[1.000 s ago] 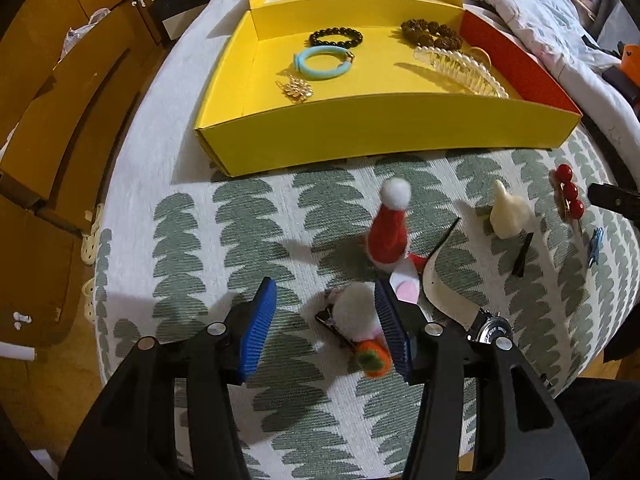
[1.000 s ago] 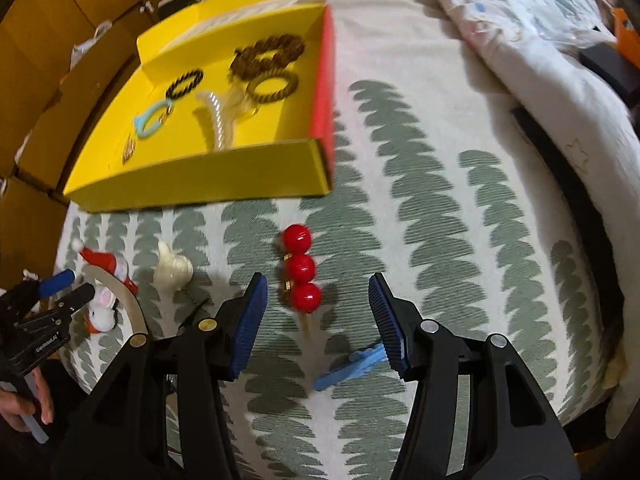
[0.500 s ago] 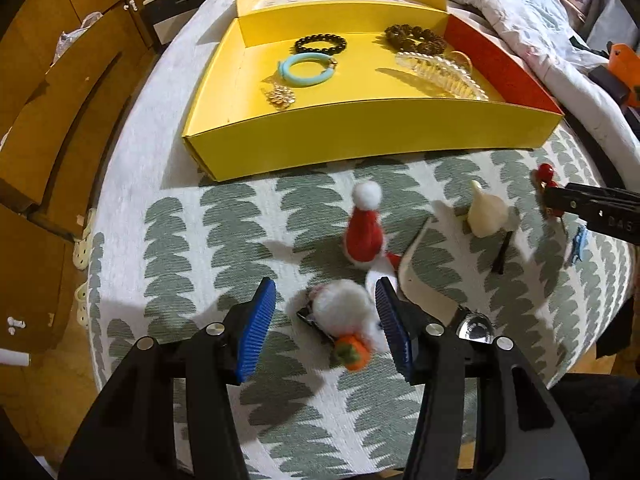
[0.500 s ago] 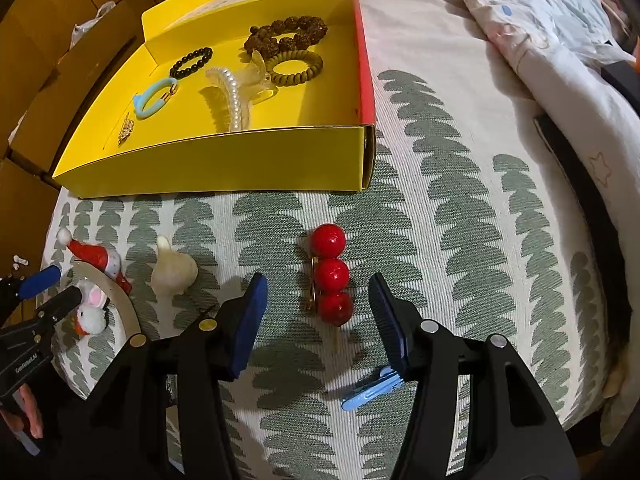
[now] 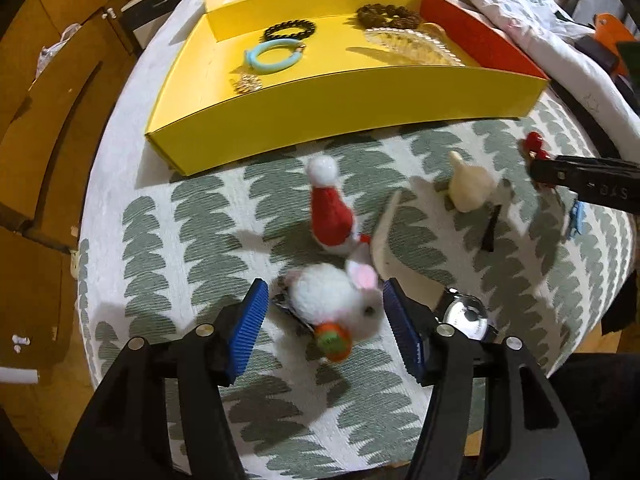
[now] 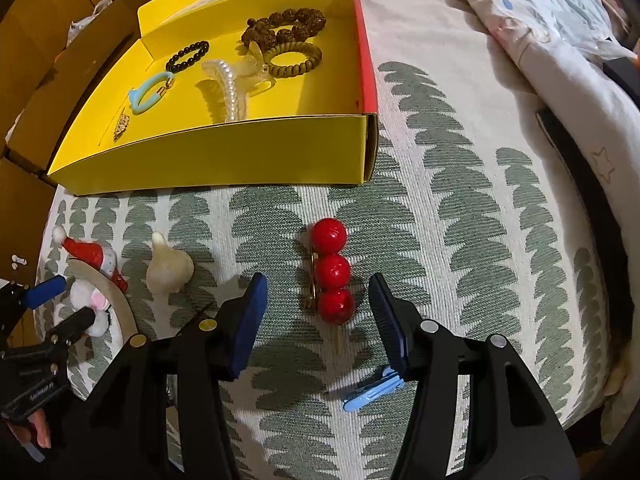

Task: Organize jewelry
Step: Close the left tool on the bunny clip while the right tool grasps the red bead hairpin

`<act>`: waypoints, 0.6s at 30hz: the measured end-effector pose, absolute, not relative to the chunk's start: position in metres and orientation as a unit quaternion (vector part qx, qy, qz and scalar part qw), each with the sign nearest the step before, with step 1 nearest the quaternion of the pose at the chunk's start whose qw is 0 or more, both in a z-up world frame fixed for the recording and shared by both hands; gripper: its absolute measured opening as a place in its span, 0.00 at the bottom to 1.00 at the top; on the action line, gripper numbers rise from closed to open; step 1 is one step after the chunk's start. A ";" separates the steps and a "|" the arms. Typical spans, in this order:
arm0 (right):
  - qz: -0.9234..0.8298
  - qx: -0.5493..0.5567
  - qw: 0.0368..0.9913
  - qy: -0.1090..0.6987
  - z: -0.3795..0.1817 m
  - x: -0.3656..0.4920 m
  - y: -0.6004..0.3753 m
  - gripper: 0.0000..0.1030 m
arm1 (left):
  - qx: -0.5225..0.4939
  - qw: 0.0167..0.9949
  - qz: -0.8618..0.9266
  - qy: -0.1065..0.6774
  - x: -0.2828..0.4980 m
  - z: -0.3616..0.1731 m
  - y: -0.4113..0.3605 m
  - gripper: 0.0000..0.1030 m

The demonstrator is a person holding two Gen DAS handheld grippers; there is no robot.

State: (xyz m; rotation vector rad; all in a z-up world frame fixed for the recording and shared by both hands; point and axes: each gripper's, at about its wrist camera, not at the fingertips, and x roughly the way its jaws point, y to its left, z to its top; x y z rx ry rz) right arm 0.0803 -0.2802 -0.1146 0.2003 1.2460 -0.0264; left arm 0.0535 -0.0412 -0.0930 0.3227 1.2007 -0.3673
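Between the blue pads of the left hand-held gripper [image 5: 324, 322] lies a white plush rabbit clip [image 5: 338, 300] with pink ears and an orange carrot at its front. The jaws are opening and stand apart around it; the right pad is just beside the rabbit's head, though I cannot tell if it touches, and the left pad is clear of it. The rabbit rests on the green leaf-print cloth [image 5: 192, 240] covering the tabletop.

Just behind the rabbit stands a red Santa-hat clip [image 5: 330, 216] with a white pompom, upright and slightly tilted. To the rabbit's right lies a watch [image 5: 464, 314] with a pale strap curving away from it. Farther right of the rabbit sits a cream plush piece [image 5: 468, 186], with a thin dark hairpin [image 5: 490, 228] beside it.

Well beyond the rabbit, a yellow box [image 5: 340, 120] with a red right wall holds a light blue bracelet [image 5: 274, 56], a black bead bracelet [image 5: 290, 32], a brown bead bracelet [image 5: 388, 16], a small gold brooch [image 5: 248, 82] and a pearl-edged hair claw [image 5: 412, 46]; the right wrist view also shows an olive coil hair tie [image 6: 296, 58] there.

Far to the rabbit's right, the right hand-held gripper [image 6: 318, 302] has its jaws apart on either side of a clip of three red balls [image 6: 331, 270], touching none of them. A blue hair clip [image 6: 374, 388] lies under its right finger.
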 end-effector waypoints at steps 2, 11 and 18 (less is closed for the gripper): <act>-0.014 0.097 0.806 0.583 -0.117 0.082 -0.281 0.52 | 0.156 0.797 -0.170 0.558 0.053 -0.095 -0.044 0.60; -0.031 0.089 0.802 0.590 -0.124 0.085 -0.282 0.33 | 0.149 0.791 -0.156 0.572 0.060 -0.104 -0.038 0.60; -0.030 0.095 0.799 0.593 -0.127 0.084 -0.285 0.30 | 0.137 0.781 -0.157 0.589 0.066 -0.114 -0.036 0.59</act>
